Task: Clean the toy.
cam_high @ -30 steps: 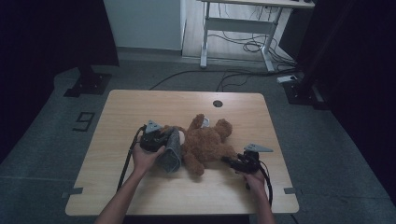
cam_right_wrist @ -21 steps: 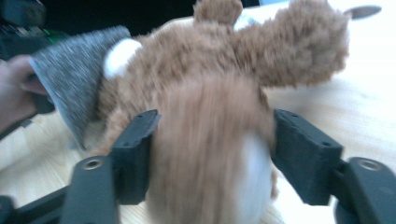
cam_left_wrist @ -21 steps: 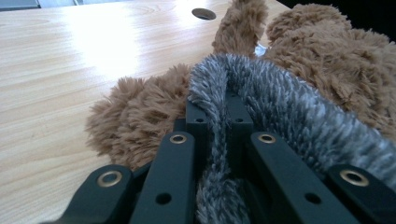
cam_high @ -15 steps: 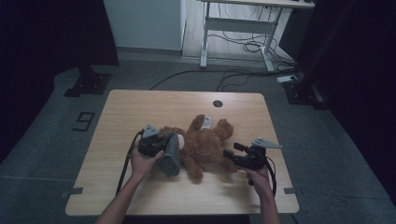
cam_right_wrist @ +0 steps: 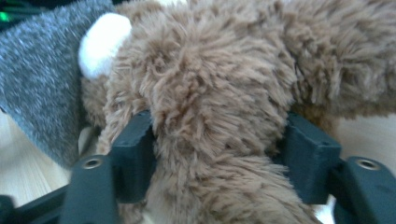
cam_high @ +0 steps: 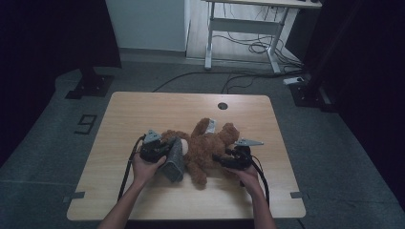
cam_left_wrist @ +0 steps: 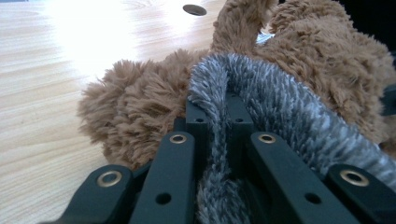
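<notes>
Your right gripper (cam_right_wrist: 217, 154) has just been closing round the teddy bear's (cam_high: 210, 148) limb while your left gripper (cam_left_wrist: 217, 126) stays clamped on the grey garment (cam_left_wrist: 289, 107), ready for dressing.

The brown teddy bear (cam_high: 210, 148) is lying across the middle of the wooden table (cam_high: 157, 107), blocking any straight pass between the two hands. The grey furry cloth (cam_high: 174, 160) is lying against its left side, just in front of the left gripper (cam_high: 165, 149), whose jaws are pinching it. The right gripper (cam_high: 224, 159) is sitting at the bear's right flank, a limb filling the gap between its jaws. Bare tabletop is lying open along the far edge around the cable hole (cam_high: 222, 106), and along both side edges.
</notes>
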A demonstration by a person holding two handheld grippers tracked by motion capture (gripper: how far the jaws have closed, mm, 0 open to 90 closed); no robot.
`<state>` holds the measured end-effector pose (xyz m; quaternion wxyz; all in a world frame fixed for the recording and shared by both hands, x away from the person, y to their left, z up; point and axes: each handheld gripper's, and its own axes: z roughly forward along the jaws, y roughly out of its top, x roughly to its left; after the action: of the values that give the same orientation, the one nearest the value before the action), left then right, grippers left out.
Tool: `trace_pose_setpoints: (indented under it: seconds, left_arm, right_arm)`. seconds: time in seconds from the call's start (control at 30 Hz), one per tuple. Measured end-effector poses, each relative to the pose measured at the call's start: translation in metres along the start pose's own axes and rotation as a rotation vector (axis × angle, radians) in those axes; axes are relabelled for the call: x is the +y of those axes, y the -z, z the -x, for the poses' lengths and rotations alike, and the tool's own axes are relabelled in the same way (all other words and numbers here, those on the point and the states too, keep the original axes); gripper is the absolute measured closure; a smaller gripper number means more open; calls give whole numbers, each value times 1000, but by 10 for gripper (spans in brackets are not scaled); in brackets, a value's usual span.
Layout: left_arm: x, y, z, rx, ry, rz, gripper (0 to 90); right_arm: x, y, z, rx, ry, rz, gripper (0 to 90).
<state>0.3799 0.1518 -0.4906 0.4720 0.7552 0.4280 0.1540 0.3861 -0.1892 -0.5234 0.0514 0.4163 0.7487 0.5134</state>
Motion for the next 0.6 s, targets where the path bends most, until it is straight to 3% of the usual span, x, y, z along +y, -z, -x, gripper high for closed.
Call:
trace_pose_setpoints:
  seconds: [0.17, 0.33, 0.5, 0.6]
  left_arm:
    - [-4, 3, 3, -8, 3, 8, 833]
    - [-8, 10, 6, -22, 0, 5, 832]
    - [-7, 19, 13, -22, -14, 1, 831]
    - [3, 26, 17, -34, -18, 13, 828]
  right_arm:
    - [-7, 0, 1, 23, 9, -10, 506]
    - [-17, 2, -4, 23, 61, 11, 600]
    - [-24, 5, -7, 21, 96, 24, 607]
    - [-24, 6, -7, 23, 95, 27, 607]
